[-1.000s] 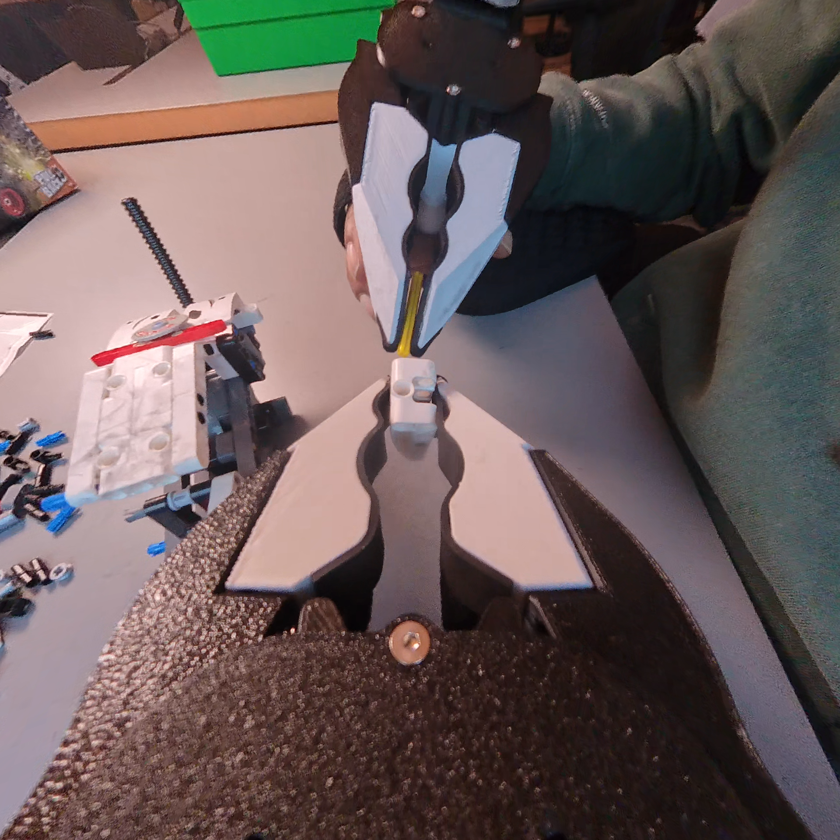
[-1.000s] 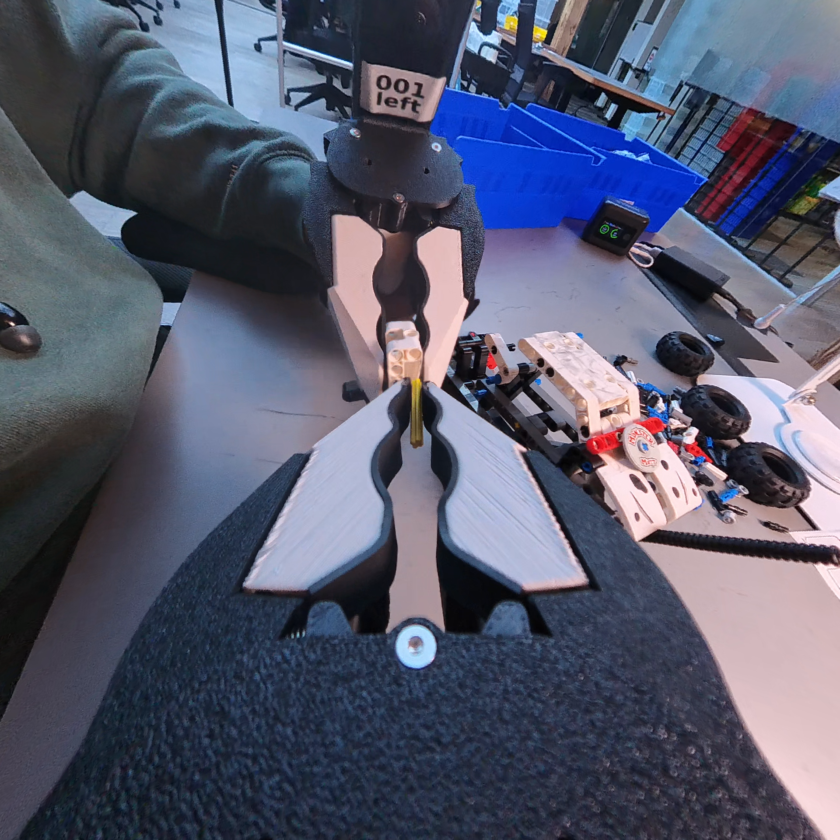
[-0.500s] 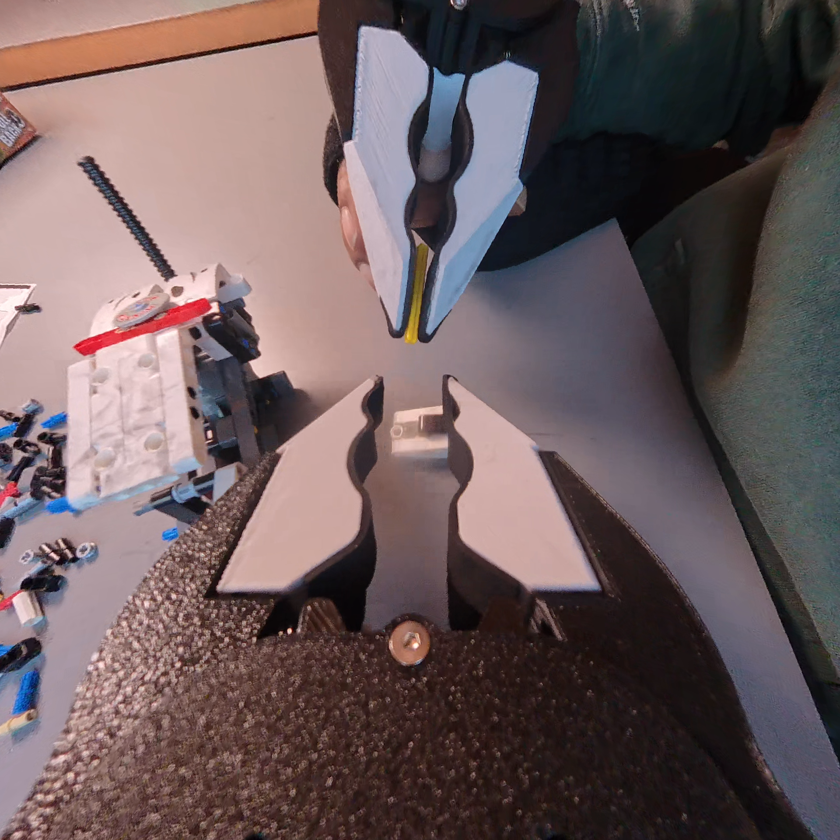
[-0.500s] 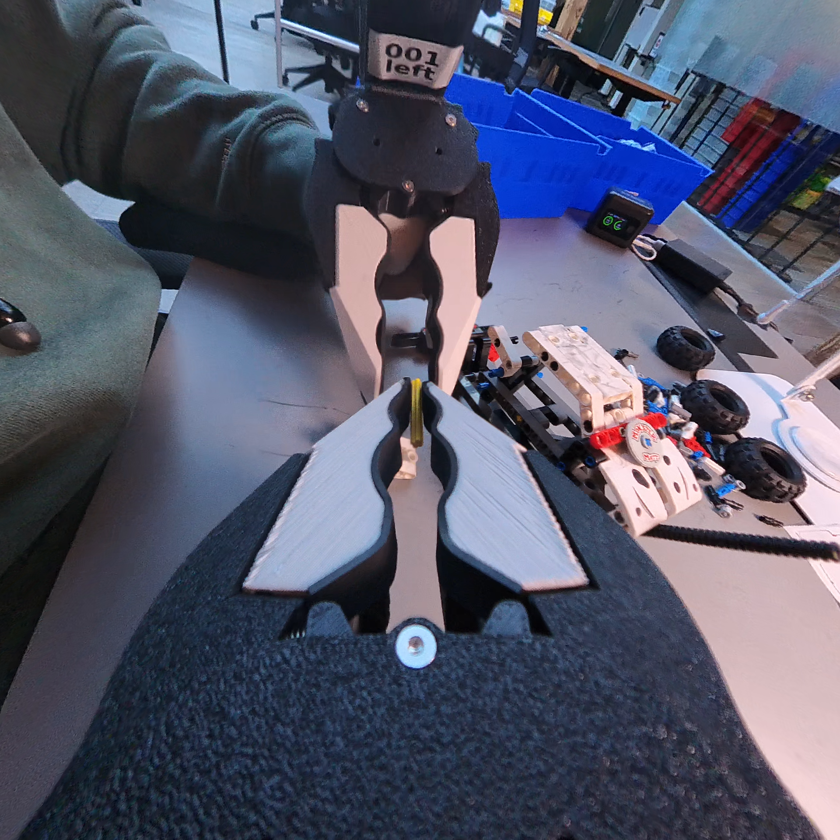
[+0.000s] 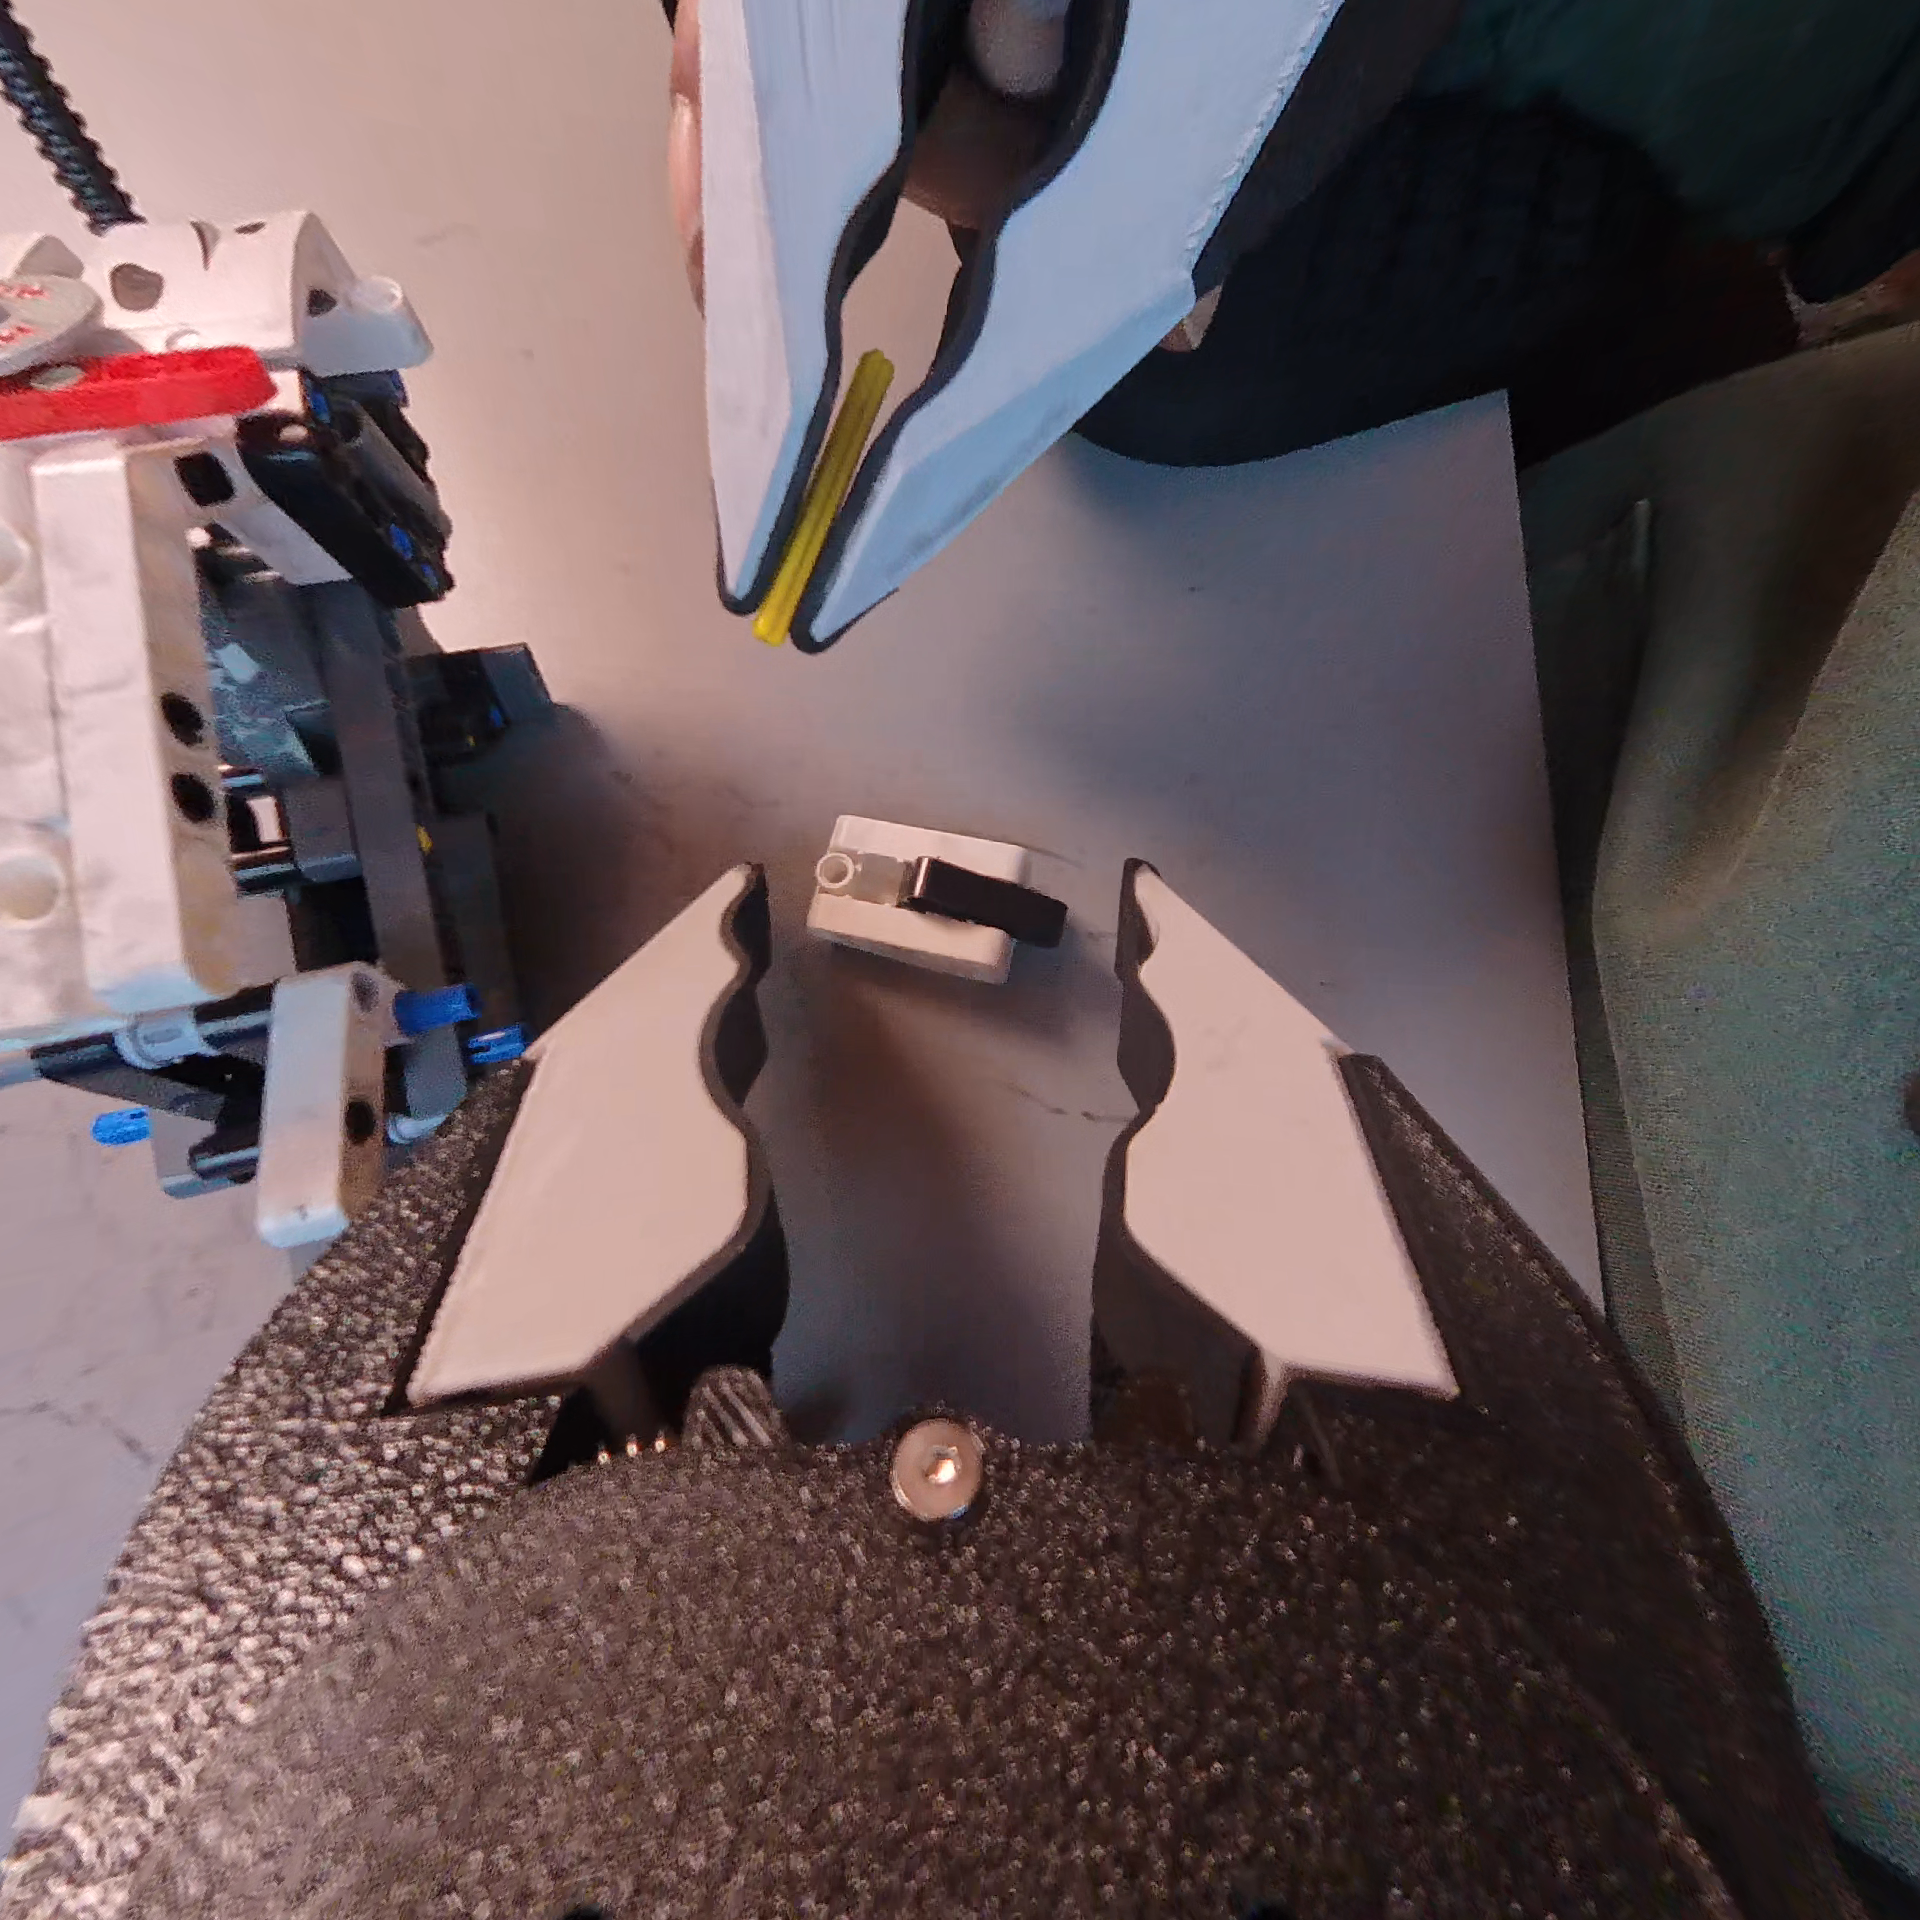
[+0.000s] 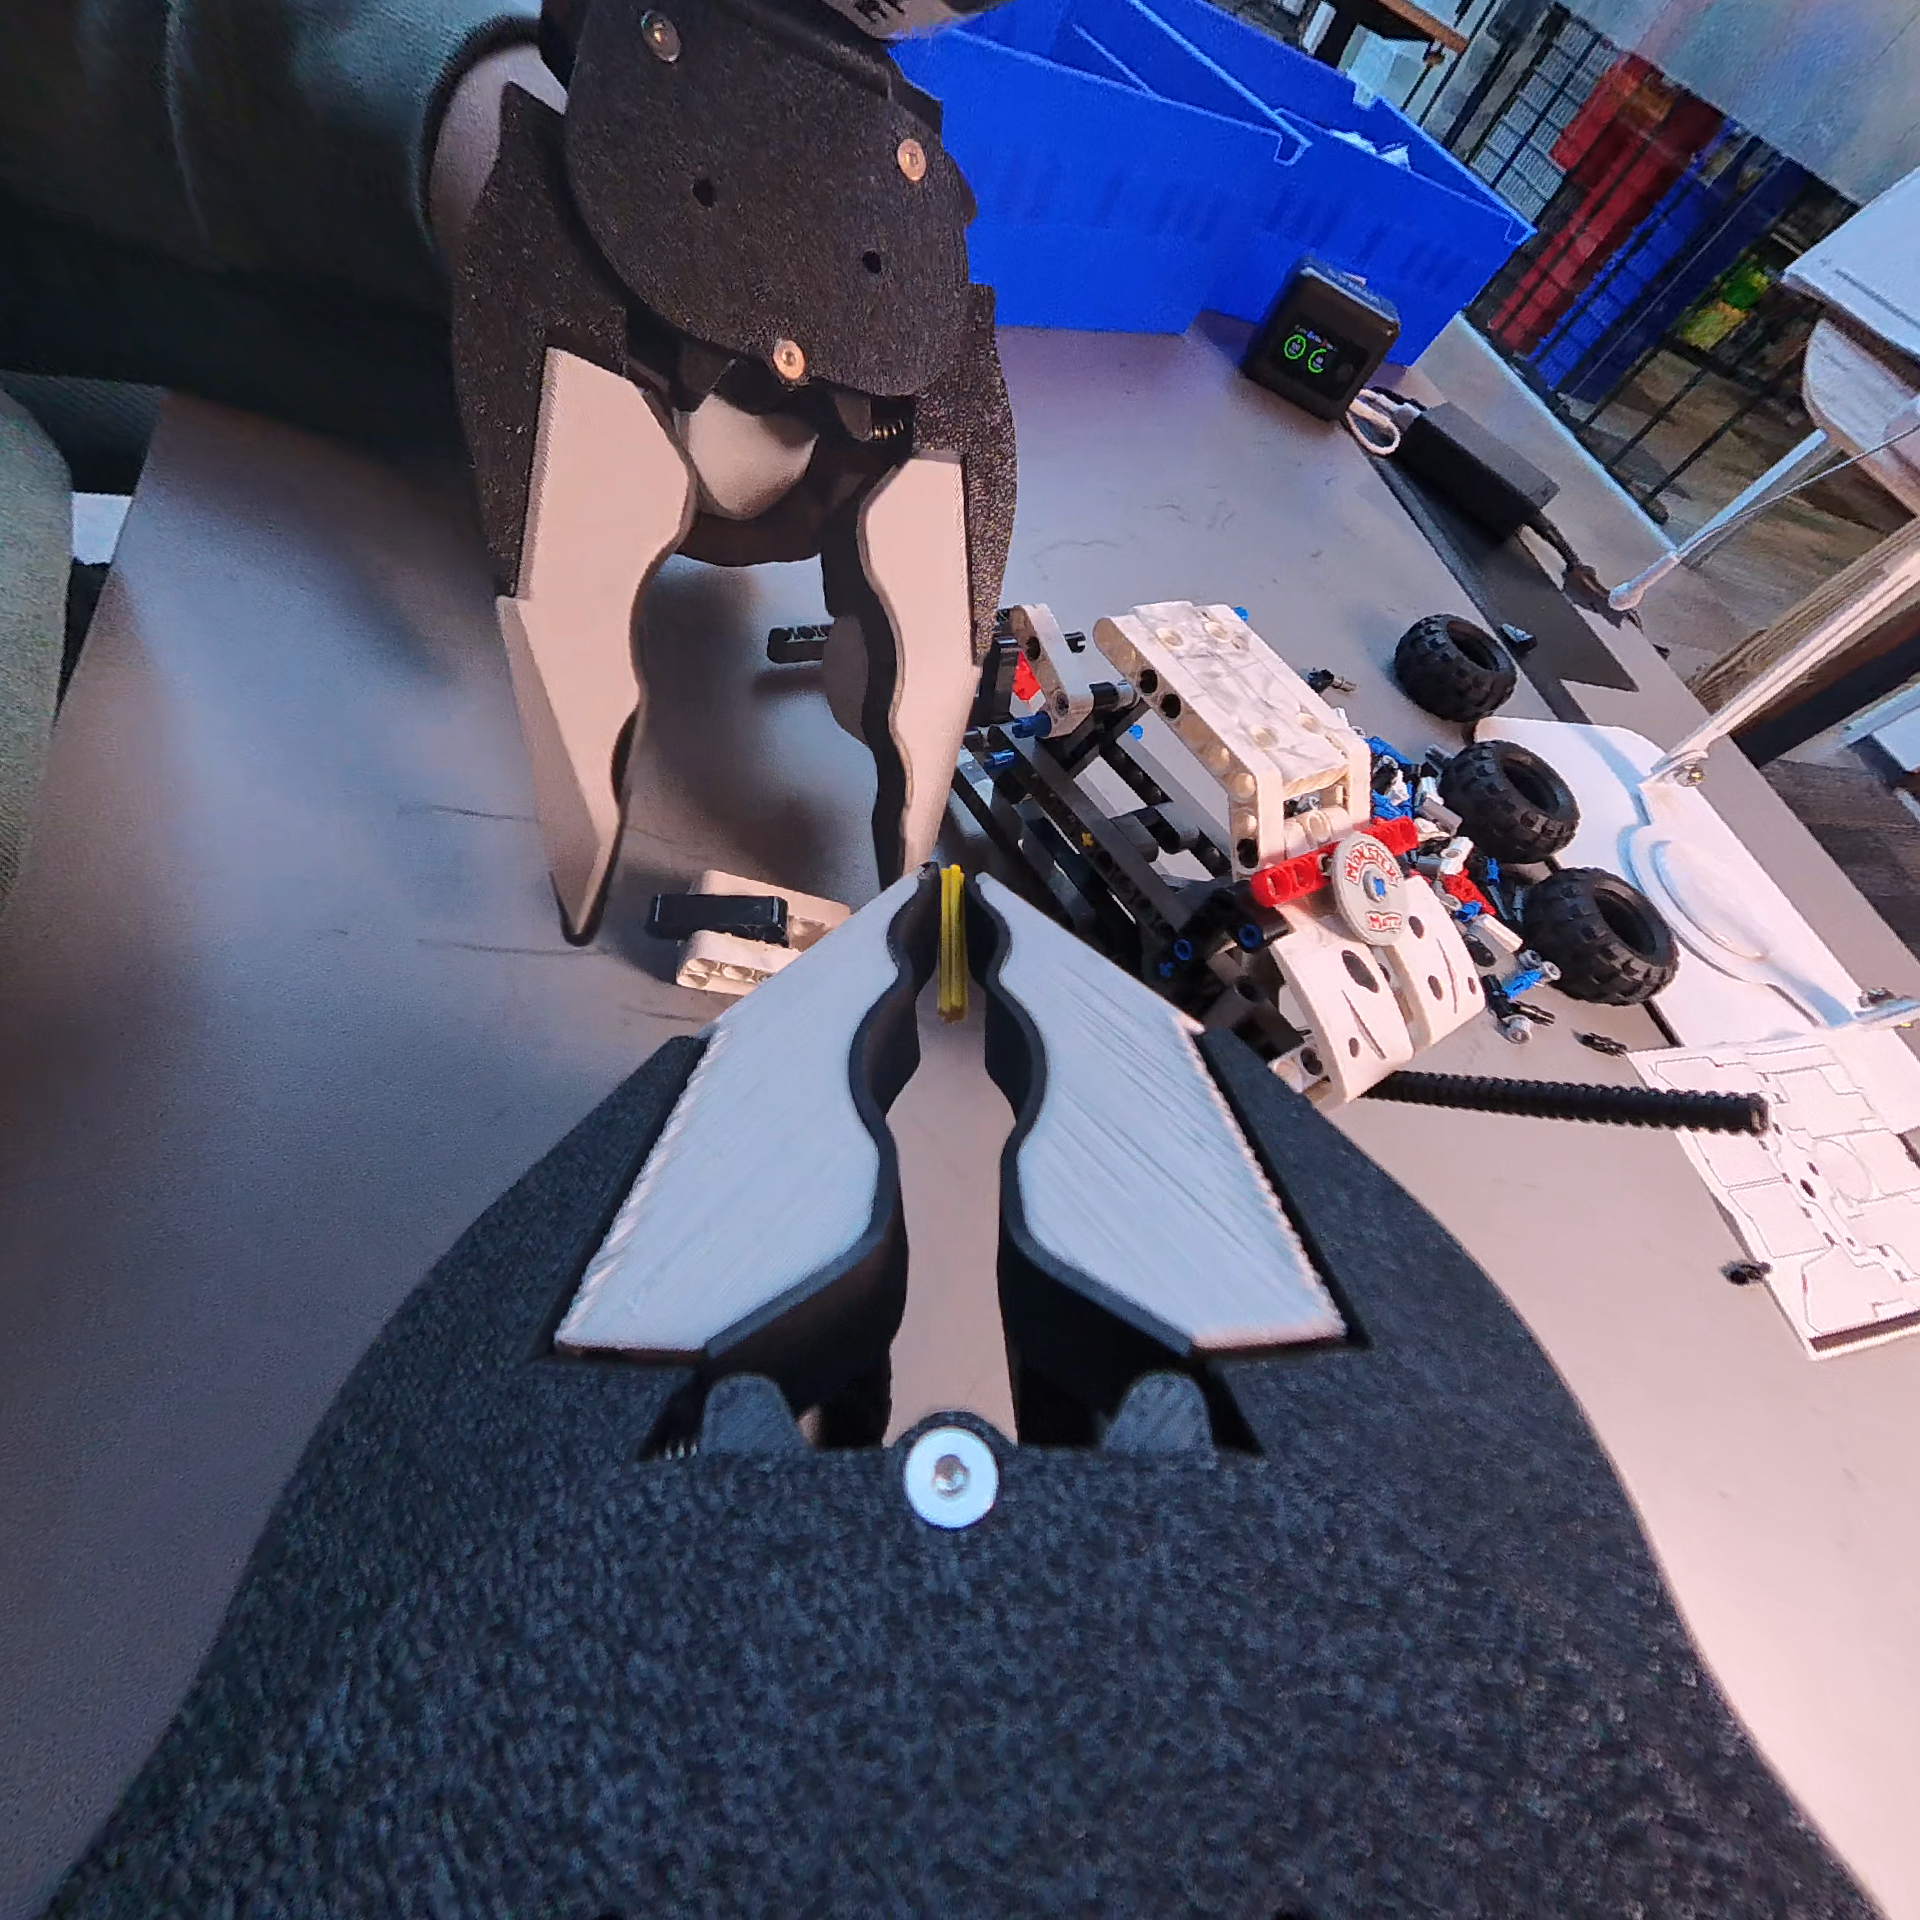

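My left gripper (image 5: 940, 883) is open and empty, low over the grey table (image 5: 1299, 665). A small white brick piece with a black pin (image 5: 925, 912) lies on the table between and just past its fingertips; it also shows in the right wrist view (image 6: 743, 930). My right gripper (image 6: 948, 883) is shut on a thin yellow axle (image 6: 950, 951). In the left wrist view that gripper (image 5: 774, 629) hangs above and beyond the white piece, with the yellow axle (image 5: 821, 499) poking out of its tips. In the right wrist view the open left gripper (image 6: 727, 883) straddles the white piece.
A partly built white, black and red toy truck (image 6: 1226, 810) stands close on the table, left in the left wrist view (image 5: 177, 727). Loose black tyres (image 6: 1507, 790), a black ribbed rod (image 6: 1558, 1101), a paper sheet (image 6: 1829, 1184), blue bins (image 6: 1195, 177) and a small screen device (image 6: 1320, 338) lie beyond. A person's green sleeve (image 5: 1766, 935) borders the table. The grippers' ends are close to 6 cm from one another. It is some 11 cm from my right tips to the black ribbed rod (image 6: 1558, 1101).
My left gripper opened and let go of the white piece, which dropped to the table. The left gripper came down low over it. The right gripper still holds the yellow axle.
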Available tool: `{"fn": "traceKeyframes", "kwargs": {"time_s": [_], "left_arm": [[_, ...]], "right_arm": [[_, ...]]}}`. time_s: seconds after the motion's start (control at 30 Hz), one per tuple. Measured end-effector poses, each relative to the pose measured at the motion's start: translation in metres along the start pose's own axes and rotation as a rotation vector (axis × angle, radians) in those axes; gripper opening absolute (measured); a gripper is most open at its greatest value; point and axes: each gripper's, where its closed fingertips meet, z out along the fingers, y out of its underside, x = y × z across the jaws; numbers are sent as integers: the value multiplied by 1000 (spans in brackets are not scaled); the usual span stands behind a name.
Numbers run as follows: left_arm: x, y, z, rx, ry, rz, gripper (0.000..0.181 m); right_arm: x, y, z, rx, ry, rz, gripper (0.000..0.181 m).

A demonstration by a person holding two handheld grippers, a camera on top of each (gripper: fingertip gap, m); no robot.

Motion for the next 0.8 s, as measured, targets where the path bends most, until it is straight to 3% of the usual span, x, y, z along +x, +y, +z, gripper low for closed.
{"fn": "traceKeyframes", "kwargs": {"time_s": [0.03, 0.2, 0.27, 0.3, 0.33, 0.4, 0.5, 0.7, 0.8], "left_arm": [[2, 3, 2, -19, 10, 1, 70], [-2, 12, 6, -77, -45, 82, 52], [1, 2, 0, 2, -1, 51, 50], [7, -11, -9, 92, 51, 32, 42], [12, -27, -21, 206, 98, 24, 8], [10, -44, -41, 346, 105, 19, 7], [-2, -31, -39, 269, 23, 52, 7], [-4, -30, -31, 259, 20, 25, 7], [-16, -34, -30, 284, -36, -38, 7]], "right_arm": [[-1, 1, 0, -5, -4, 0, 4], [-2, 2, 0, -12, -7, -14, 4], [0, -1, -3, 11, 2, 0, 4], [2, -4, -6, 29, 6, 12, 3], [4, -7, -9, 51, 5, 29, 3], [6, -12, -16, 93, -6, 71, 3], [12, -7, -19, 78, 14, 73, 3], [5, -1, -15, 35, -4, 31, 4], [-24, -3, -14, 25, -151, -9, 4]]}}
